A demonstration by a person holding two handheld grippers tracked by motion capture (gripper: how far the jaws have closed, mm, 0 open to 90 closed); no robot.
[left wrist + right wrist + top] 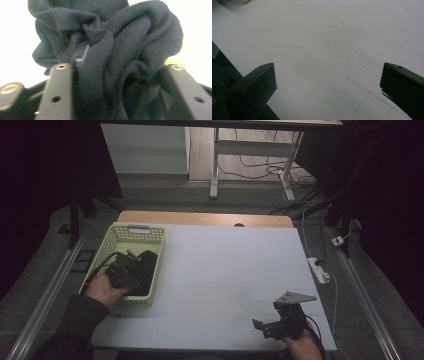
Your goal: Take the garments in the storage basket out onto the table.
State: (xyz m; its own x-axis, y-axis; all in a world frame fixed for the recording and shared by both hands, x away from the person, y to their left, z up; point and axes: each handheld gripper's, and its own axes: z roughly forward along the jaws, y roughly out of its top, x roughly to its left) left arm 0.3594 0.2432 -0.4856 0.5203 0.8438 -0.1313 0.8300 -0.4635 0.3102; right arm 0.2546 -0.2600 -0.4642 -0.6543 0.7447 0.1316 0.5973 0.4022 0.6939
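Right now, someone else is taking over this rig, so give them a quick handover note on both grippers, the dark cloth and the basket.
Left gripper: down inside the pale green basket at the table's left, jaws shut on the bunched dark cloth.
Right gripper: open, holding nothing, over the white table cover near the front right.
Done: the cloth is gripped.
Left: the cloth is not yet out of the basket; probably lift it out next.

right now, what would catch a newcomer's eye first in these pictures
The pale yellow basket at the table's left edge stands out, with the left claw reaching into it. Seen along that claw, a bunched dark cloth sits squeezed between its two jaws. At the near right, the right claw hangs open over the bare white table.
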